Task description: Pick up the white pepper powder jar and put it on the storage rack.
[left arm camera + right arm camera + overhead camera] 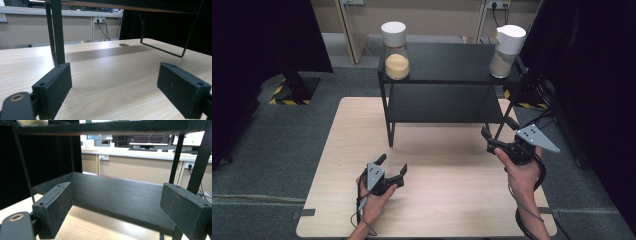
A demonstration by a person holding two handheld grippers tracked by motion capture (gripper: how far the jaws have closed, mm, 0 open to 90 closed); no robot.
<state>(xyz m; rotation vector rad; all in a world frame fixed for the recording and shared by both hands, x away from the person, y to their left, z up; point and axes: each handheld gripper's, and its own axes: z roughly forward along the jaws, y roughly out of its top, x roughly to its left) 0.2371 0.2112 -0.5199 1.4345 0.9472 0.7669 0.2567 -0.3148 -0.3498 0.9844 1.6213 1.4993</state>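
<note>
Both the left gripper (392,168) and the right gripper (498,135) hover over the bench (332,165) with fingers spread and empty, seemingly readied for the two jars (396,51) on the black shelf (452,62) top.

Wooden table (337,165) carries black shelf (447,62) holding 2 jars (396,44).

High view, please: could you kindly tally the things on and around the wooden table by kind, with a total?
Jars with white lids: 2, the jar of yellow grains and the jar of pale powder, both on the top shelf
Black two-tier shelf: 1
Grippers: 2, the left gripper and the right gripper, both open and empty
Total: 5
</note>
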